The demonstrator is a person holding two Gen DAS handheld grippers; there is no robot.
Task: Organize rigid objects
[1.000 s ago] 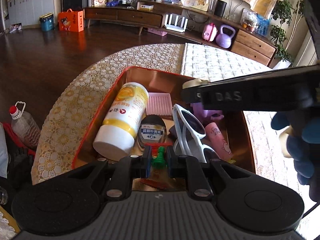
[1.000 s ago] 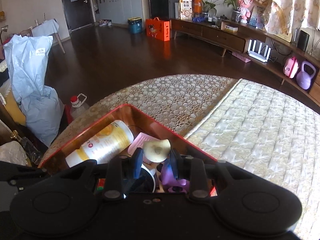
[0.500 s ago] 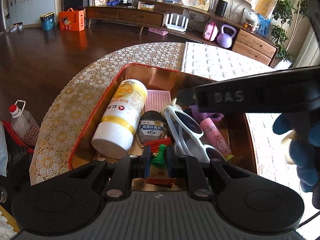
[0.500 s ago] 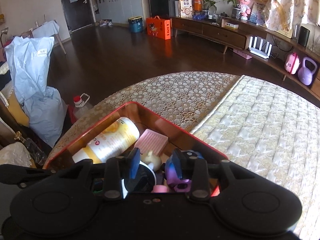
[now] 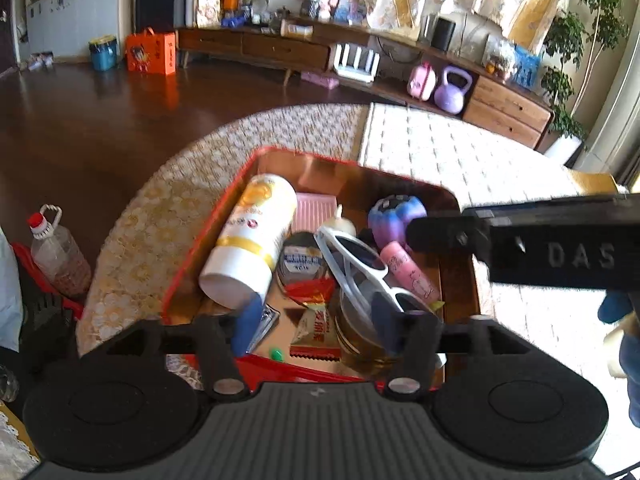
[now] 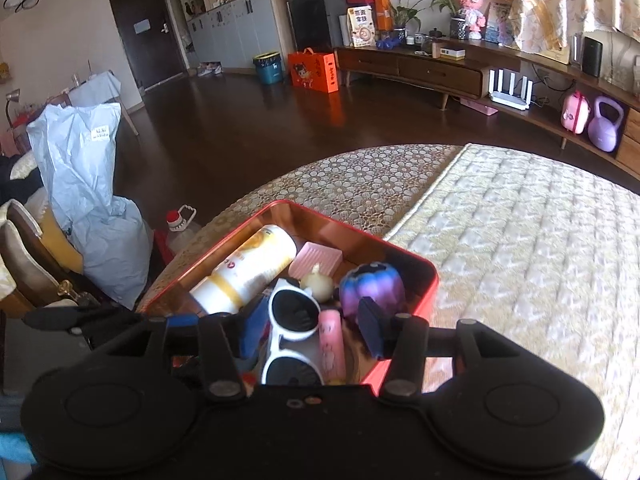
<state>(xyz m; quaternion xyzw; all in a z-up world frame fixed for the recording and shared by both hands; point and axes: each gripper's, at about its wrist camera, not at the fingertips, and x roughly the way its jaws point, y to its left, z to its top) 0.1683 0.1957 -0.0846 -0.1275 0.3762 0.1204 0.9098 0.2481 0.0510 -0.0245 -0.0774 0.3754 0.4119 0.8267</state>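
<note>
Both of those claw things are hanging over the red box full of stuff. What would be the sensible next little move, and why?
Probably lift both clear of the red tin. The left gripper and right gripper are opening with nothing pressed between their fingers, and the small green piece, the cream knob and the purple pumpkin-shaped toy lie inside the tin, so both drops look finished.

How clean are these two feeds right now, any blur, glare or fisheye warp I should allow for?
Left wrist view: motion blur smears the tablecloth and tin rim, and sunlight washes out the quilted cover at right. Right wrist view: sharper in the room, softer on the sunglasses near the fingers. Both views bend the table edge and cabinet into curves.
</note>
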